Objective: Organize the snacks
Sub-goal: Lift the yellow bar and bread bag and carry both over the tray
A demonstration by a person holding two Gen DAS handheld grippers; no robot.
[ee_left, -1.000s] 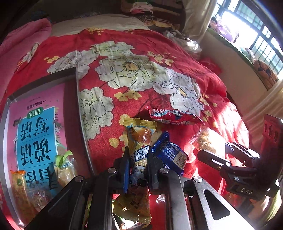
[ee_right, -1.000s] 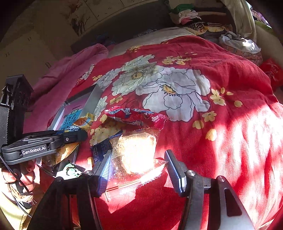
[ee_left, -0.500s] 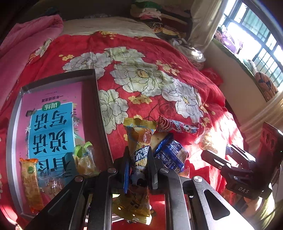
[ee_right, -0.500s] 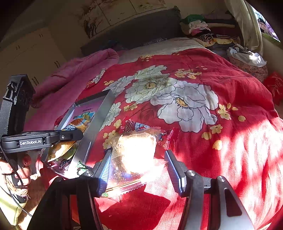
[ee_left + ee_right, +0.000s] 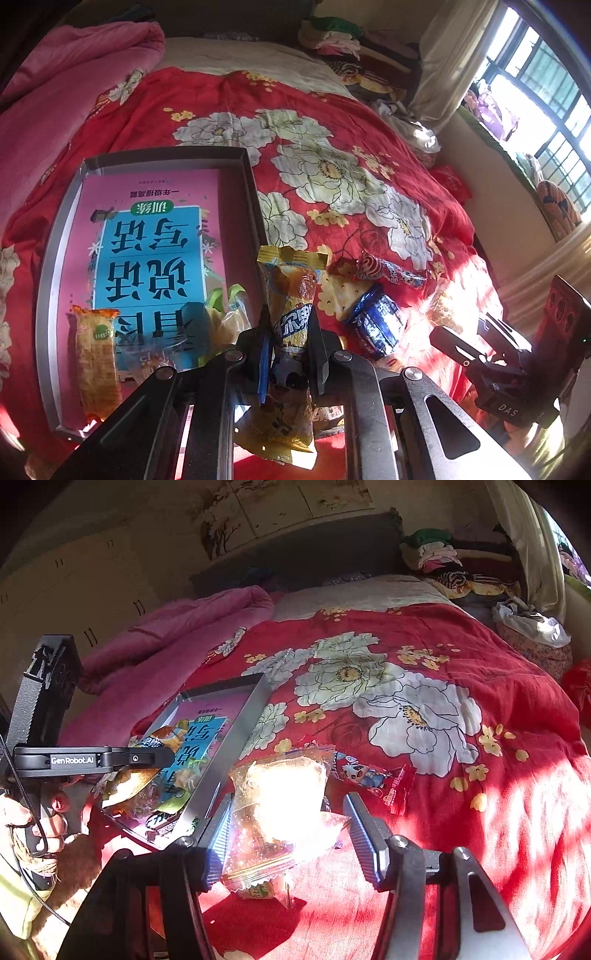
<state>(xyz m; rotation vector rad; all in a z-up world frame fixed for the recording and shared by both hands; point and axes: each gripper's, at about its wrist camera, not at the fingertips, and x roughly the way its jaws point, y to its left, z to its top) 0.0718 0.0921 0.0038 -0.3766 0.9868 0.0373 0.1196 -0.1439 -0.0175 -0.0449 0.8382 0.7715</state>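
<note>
1. At the left of the bed (image 5: 369, 122), on the red floral cover, lay a shallow grey tray (image 5: 51, 258) with its long axis running near to far. A pink and blue printed sheet (image 5: 147, 236) lined its floor.
2. Inside the tray, at the near end, an orange-yellow snack pack (image 5: 96, 354) lay lengthwise along the left wall, and a clear bag with green and yellow contents (image 5: 225, 317) sat beside the right wall.
3. The left tongs (image 5: 290, 343) were pinched narrow on a long yellow snack packet (image 5: 291, 295). The packet stood between the pads with its long axis pointing away from the camera, its crimped top end reaching past the fingertips over the tray's right wall and its lower end hanging below the jaws.
4. Just right of that packet, on the cover, lay a blue wrapped snack (image 5: 376, 325), angled near to far, and beyond it a red and white wrapper (image 5: 388, 271) stretched left to right.
5. The right tongs (image 5: 291, 830) stood at a middling width around a clear crackly packet (image 5: 284, 797) of pale snack, glaring in sunlight. Its left edge sat against the left pad; whether the right pad touched it could not be told. Its long axis ran away from the camera, just right of the tray.
</note>
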